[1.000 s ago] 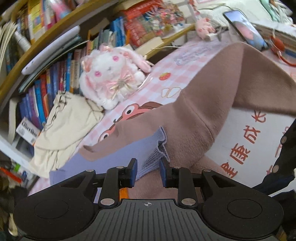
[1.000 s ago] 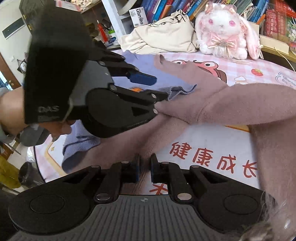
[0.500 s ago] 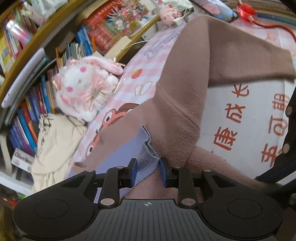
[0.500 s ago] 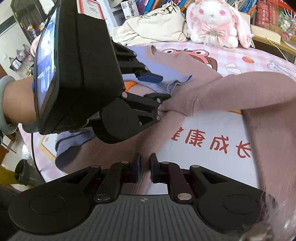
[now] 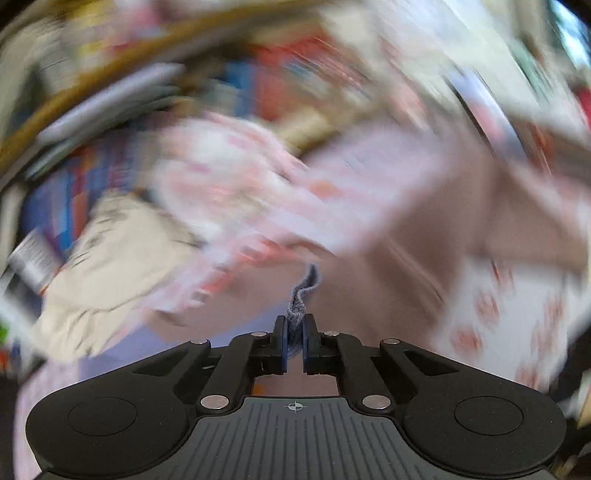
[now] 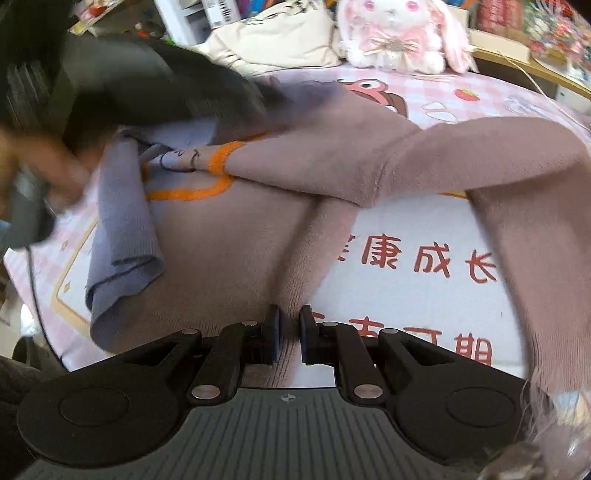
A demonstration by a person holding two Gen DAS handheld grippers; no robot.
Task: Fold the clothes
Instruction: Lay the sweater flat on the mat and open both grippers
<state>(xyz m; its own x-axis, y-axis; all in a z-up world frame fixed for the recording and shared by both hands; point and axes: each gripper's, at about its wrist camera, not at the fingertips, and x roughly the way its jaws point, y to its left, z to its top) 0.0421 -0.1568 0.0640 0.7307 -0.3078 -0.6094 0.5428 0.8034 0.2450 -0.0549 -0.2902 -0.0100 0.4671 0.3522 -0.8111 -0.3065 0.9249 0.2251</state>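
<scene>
A mauve-brown sweater [image 6: 258, 236] with a lavender-blue ribbed hem [image 6: 122, 236] and orange trim lies on the table; one sleeve [image 6: 424, 155] is folded across its body. My left gripper [image 5: 294, 338] is shut on the lavender ribbed edge [image 5: 301, 299]; that view is heavily motion-blurred. In the right wrist view the left gripper [image 6: 147, 88] is a dark blur at upper left, over the sweater's hem end. My right gripper [image 6: 289, 334] is shut on a raised fold of the mauve sweater [image 6: 314, 243] near the table's front.
A pink checked tablecloth [image 6: 461, 99] with cartoon prints and a white panel of red Chinese characters [image 6: 413, 258] covers the table. A white-pink plush rabbit [image 6: 399, 33] and a cream garment [image 6: 273, 40] sit at the back by bookshelves.
My left gripper has closed from open onto the lavender ribbed edge and is moving fast, blurring its view. The right gripper stays shut on the mauve fold, hardly moved.
</scene>
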